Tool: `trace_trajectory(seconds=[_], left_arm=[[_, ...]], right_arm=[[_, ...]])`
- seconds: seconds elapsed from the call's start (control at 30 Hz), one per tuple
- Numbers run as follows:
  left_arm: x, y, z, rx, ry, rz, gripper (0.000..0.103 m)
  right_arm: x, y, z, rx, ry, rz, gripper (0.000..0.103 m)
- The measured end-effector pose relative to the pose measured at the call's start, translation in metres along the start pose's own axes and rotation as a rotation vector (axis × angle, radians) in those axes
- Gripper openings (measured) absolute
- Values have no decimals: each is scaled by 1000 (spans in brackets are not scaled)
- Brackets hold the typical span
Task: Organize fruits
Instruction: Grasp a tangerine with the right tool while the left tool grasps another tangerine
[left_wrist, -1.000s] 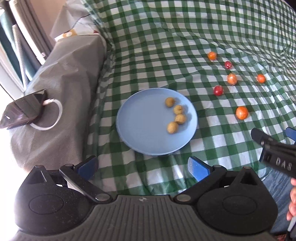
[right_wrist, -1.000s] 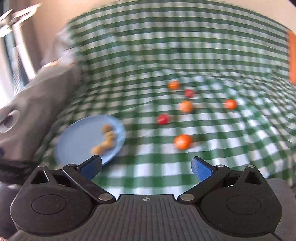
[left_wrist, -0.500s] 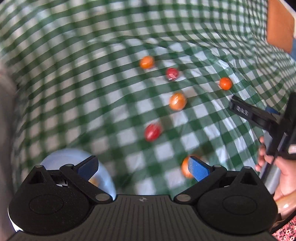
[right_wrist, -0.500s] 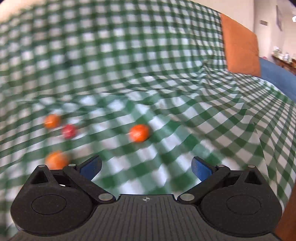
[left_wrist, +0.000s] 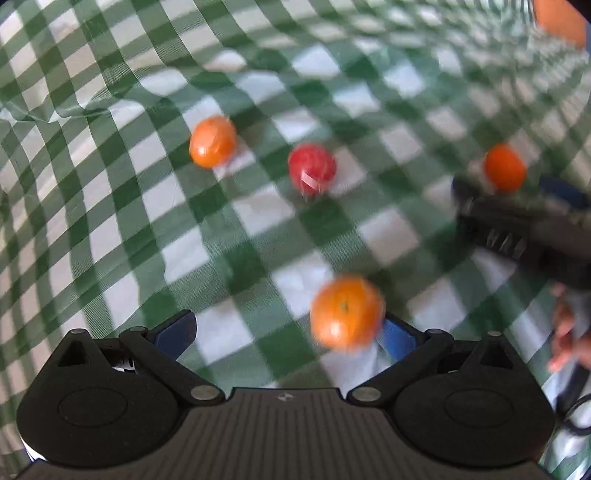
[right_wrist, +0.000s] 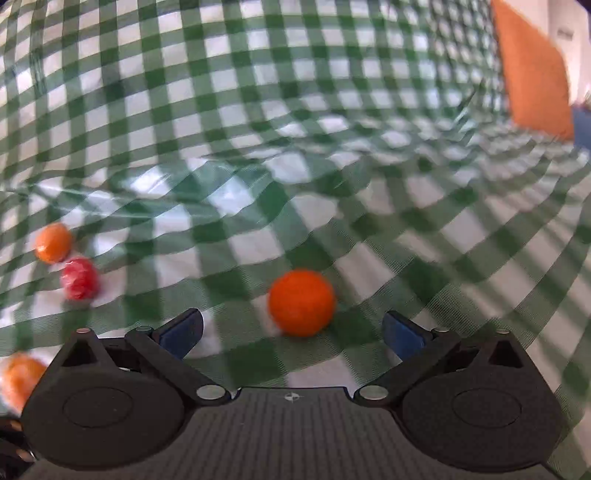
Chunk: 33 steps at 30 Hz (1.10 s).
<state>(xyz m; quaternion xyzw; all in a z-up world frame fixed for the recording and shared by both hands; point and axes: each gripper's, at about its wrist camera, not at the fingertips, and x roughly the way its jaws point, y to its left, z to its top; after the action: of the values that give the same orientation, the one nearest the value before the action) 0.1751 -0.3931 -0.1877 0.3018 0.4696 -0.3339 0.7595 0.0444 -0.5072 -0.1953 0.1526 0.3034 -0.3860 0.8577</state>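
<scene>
1. The left gripper hangs low over the green-and-white checked cloth, its jaws spread wide with nothing between them.
2. Just ahead of its right blue fingertip lies a large orange fruit, blurred, resting on the cloth and overlapping that tip in the left wrist view; whether they touch I cannot tell.
3. Farther out, a red fruit sits near the middle, and a second orange fruit lies to its left, apart from it.
4. The right gripper is also held wide apart and empty; the left wrist view shows it as a dark blurred body at the right edge.
5. A small round orange fruit lies on the cloth just in front of the gap between the right gripper's fingers, not gripped.
6. At far right in the right wrist view, an orange cushion stands at the cloth's edge.
</scene>
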Motion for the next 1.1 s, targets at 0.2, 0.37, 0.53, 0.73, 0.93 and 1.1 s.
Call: trace_trajectory(seconds=[0.2, 0.37, 0.53, 0.73, 0.93, 1.1], left_arm=[[5, 7, -1, -32, 9, -19, 103], [7, 6, 0, -25, 9, -12, 103], [6, 7, 0, -41, 25, -26, 103], [11, 14, 3, -80, 57, -54, 103], [4, 13, 9, -77, 71, -93, 82], [-16, 12, 9, -68, 30, -98, 41]], right_arm=[[5, 5, -1, -21, -15, -24, 102], [6, 3, -1, -24, -16, -26, 102], [5, 3, -1, -31, -19, -19, 102], [5, 2, 0, -36, -21, -17, 102], [4, 2, 1, -31, -32, -15, 84], [0, -3, 4, 11, -65, -3, 37]])
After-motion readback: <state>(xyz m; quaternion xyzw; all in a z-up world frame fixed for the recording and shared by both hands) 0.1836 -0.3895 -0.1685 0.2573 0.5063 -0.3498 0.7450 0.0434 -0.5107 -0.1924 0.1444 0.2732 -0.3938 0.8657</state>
